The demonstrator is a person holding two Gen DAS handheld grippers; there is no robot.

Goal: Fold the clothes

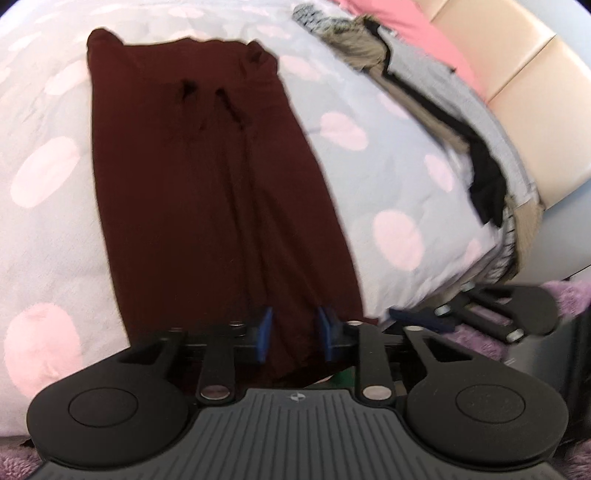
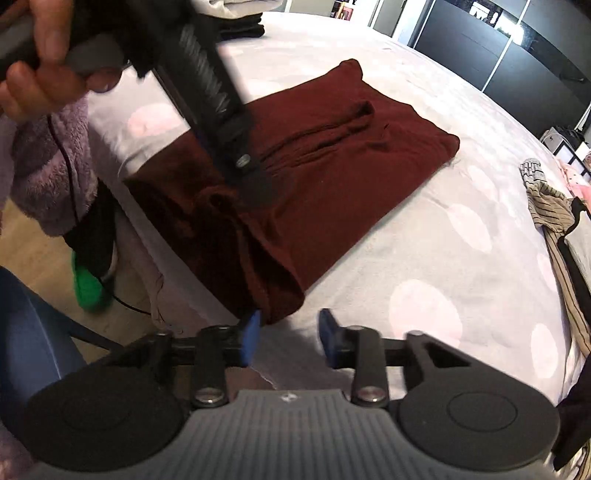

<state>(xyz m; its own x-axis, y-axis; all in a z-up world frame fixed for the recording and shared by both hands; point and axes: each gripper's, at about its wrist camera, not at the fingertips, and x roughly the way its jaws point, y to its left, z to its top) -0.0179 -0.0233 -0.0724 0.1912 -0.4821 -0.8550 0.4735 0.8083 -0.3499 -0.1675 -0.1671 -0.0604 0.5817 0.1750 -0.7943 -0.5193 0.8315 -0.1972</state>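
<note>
A maroon garment point(image 1: 199, 184) lies flat and lengthwise on the grey bedspread with pink dots point(image 1: 388, 155), its near end hanging over the bed's edge. My left gripper point(image 1: 295, 332) is shut on that near hem, with the fabric filling the gap between the blue pads. In the right wrist view the left gripper point(image 2: 255, 188) comes down on bunched maroon fabric point(image 2: 332, 173). My right gripper point(image 2: 290, 330) is open over the bedspread point(image 2: 424, 229). The garment's near right corner lies just ahead of its left pad point(image 2: 251, 332), and nothing is between its pads. The right gripper point(image 1: 421, 319) also shows low at the right of the left wrist view.
A heap of unfolded clothes point(image 1: 443, 122) point(image 2: 554, 210) runs along the bed's right side by a beige headboard point(image 1: 517, 74). Folded dark items point(image 2: 240, 26) sit at the far end. A hand point(image 2: 37, 74), purple fluffy sleeve point(image 2: 48, 166), green slipper point(image 2: 88, 288) and blue chair point(image 2: 29, 332) are at the left.
</note>
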